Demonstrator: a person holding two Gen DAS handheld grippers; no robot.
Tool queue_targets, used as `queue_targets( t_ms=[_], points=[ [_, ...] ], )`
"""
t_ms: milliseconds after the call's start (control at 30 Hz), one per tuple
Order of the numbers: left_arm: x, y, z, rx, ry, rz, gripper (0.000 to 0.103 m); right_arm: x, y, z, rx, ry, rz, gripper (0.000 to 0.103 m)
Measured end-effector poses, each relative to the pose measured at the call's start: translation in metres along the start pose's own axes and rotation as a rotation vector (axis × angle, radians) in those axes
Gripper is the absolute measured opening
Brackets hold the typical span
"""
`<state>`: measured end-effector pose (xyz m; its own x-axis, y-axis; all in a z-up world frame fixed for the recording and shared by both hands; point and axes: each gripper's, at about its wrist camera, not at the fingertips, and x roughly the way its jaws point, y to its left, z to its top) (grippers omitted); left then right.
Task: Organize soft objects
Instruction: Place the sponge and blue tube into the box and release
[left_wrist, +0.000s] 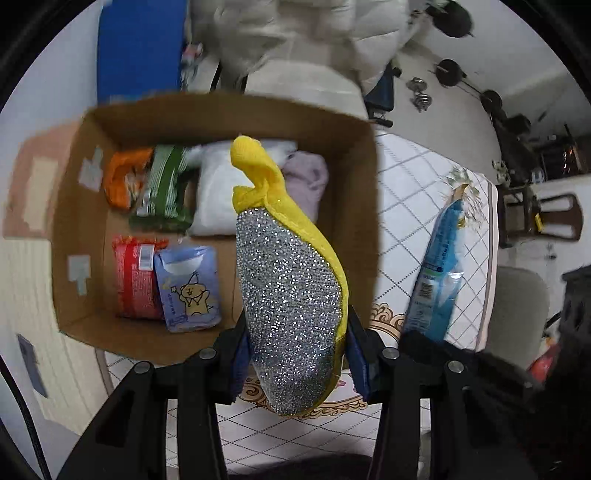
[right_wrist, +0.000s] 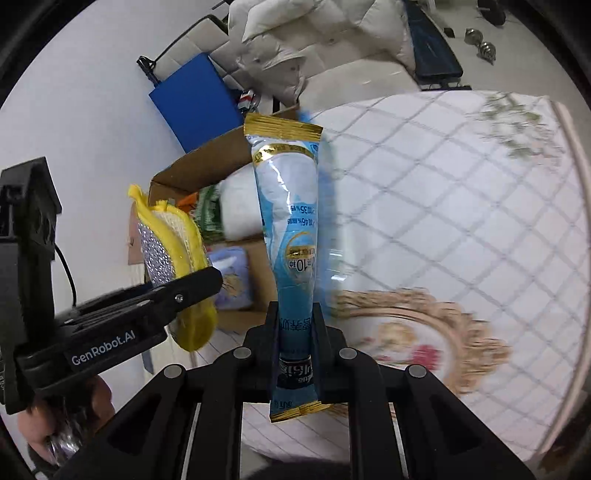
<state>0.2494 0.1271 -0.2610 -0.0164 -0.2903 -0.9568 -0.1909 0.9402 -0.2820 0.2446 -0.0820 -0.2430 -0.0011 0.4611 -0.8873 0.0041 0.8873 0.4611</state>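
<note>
My left gripper (left_wrist: 295, 354) is shut on a yellow scrubbing sponge with a silver glitter face (left_wrist: 291, 291), held upright above the near right side of the open cardboard box (left_wrist: 354, 177). The sponge (right_wrist: 173, 240) and the left gripper (right_wrist: 192, 288) also show in the right wrist view. My right gripper (right_wrist: 295, 332) is shut on a long light-blue packet with gold ends (right_wrist: 291, 229), held upright above the table beside the box (right_wrist: 195, 173). The packet also shows in the left wrist view (left_wrist: 439, 266).
In the box lie an orange pack (left_wrist: 123, 181), a green pack (left_wrist: 166, 192), a white bundle (left_wrist: 218, 192), a lilac cloth (left_wrist: 308, 181), a red pack (left_wrist: 135, 277) and a blue tissue pack (left_wrist: 188, 288). A white quilted-pattern tablecloth (right_wrist: 461, 221) covers the table. A white padded jacket (right_wrist: 314, 44) lies behind.
</note>
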Motion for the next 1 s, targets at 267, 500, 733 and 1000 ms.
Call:
queue_targets(
  t_ms=[267,500,733,1000],
  points=[
    [0.055,0.039,0.033,-0.113,0.162,-0.133,0.043,0.079,0.004,0.025,0.096,0.034,-0.095,0.015],
    [0.089,0.03,0.037,-0.082,0.302,-0.131,0.045,0.109,0.001,0.033,0.097,0.085,-0.158,0.045],
    [0.087,0.025,0.036,-0.056,0.282,-0.103,0.071,0.109,0.015,0.031,0.051,0.088,-0.215,0.058],
    [0.073,0.042,0.035,-0.026,0.24,-0.073,0.075,0.1,0.025,0.026,0.024,0.089,-0.249,0.062]
  ],
)
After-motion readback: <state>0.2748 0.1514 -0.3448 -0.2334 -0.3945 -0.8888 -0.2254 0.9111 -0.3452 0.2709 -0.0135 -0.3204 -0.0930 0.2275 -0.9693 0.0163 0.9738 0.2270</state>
